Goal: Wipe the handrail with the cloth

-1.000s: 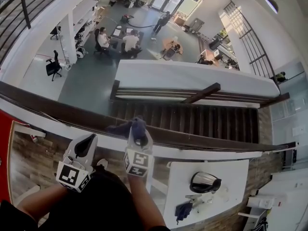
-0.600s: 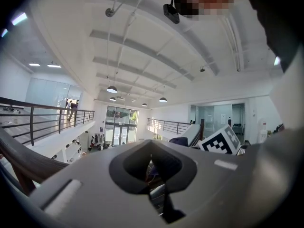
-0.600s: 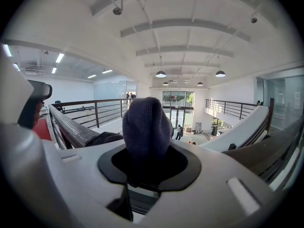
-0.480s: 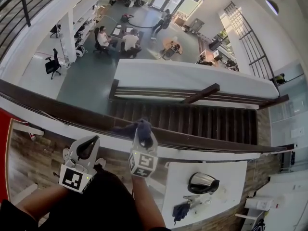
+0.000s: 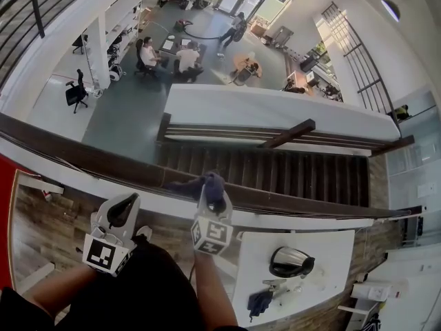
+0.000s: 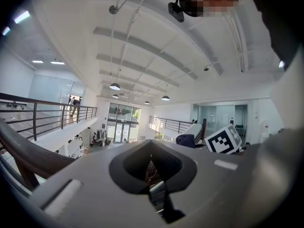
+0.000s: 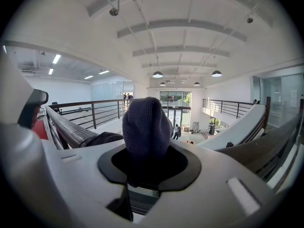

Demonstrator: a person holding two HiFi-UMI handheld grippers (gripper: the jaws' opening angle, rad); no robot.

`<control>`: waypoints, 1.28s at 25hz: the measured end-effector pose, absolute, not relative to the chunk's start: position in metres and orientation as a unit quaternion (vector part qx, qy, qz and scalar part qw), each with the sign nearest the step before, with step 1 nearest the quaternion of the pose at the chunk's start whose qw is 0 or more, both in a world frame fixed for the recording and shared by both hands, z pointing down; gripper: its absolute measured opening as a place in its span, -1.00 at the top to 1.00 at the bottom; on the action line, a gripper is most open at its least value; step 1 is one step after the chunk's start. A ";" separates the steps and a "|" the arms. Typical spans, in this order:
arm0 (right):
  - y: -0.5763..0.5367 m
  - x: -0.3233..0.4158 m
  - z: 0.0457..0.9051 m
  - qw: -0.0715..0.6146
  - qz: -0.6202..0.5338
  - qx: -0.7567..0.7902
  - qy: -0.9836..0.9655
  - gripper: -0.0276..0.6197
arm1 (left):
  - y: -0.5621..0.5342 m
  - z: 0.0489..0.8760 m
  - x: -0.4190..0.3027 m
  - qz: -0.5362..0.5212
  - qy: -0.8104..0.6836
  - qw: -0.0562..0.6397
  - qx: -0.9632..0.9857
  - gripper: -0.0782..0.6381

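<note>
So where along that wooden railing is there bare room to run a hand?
The handrail is bare on both sides of the cloth: leftward to the picture's edge, and rightward above the stairs. The one crowded spot is where the right claw holds the cloth on the rail. The left claw sits on the person's side, off the rail.

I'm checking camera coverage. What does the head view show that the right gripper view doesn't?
Only the head view: the stairs below and a white desk beside the person. Only the right gripper view: the ceiling beams and hanging lamps. Both: the dark cloth clamped in the tongs of the right gripper, with part of it lying on the wooden handrail.
</note>
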State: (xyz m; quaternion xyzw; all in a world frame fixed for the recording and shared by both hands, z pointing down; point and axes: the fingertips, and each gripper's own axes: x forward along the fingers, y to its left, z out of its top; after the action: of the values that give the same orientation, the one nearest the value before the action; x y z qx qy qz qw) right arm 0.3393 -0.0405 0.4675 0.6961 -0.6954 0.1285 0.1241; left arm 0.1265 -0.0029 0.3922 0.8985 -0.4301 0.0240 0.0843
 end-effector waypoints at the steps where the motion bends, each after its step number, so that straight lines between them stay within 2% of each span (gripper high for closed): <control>1: -0.040 0.341 0.467 0.124 0.128 0.697 -0.694 0.55 | -0.003 0.391 0.127 0.024 -0.430 0.083 0.899 0.78; 32: -0.027 0.398 0.468 0.124 0.131 0.717 -0.673 0.55 | -0.002 0.401 0.124 0.046 -0.421 0.097 0.901 0.78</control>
State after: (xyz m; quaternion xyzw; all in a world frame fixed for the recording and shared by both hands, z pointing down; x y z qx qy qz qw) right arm 0.3979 -0.0275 0.4678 0.7174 -0.6729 0.1309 0.1237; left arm 0.1242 -0.0017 0.4010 0.9009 -0.4206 0.0460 0.0968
